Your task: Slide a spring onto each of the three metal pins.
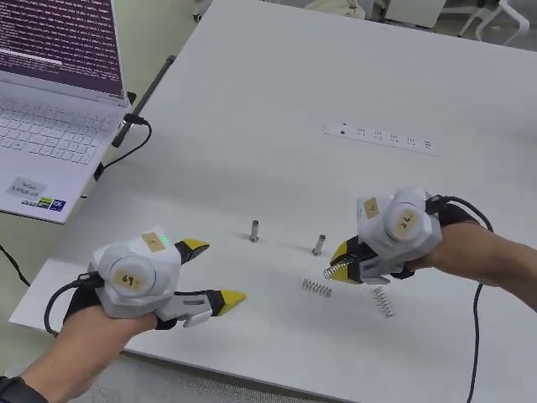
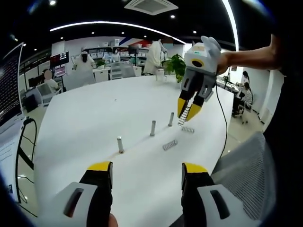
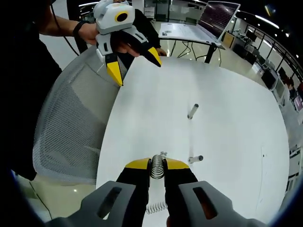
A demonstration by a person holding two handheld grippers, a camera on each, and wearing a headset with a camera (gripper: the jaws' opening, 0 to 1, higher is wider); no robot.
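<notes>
Two short metal pins [image 1: 254, 231] [image 1: 319, 244] stand upright on the white table [image 1: 277, 101]. The left gripper view has three pins [image 2: 120, 144] [image 2: 153, 127] [image 2: 171, 118] in a row. My right gripper [image 1: 342, 264] hovers just right of the nearer pin, shut on a spring [image 1: 336, 269] that pokes out between its fingertips [image 3: 156, 166]. Two loose springs [image 1: 316, 287] [image 1: 383, 301] lie flat on the table below it. My left gripper [image 1: 211, 271] is open and empty, low at the near left, well short of the pins [image 2: 147, 168].
An open laptop [image 1: 50, 101] sits at the far left with a cable [image 1: 134, 143] beside it. A white power strip [image 1: 382, 137] lies at the back right. The table's near edge runs just under both grippers, with a mesh chair [image 3: 71, 123] beyond it.
</notes>
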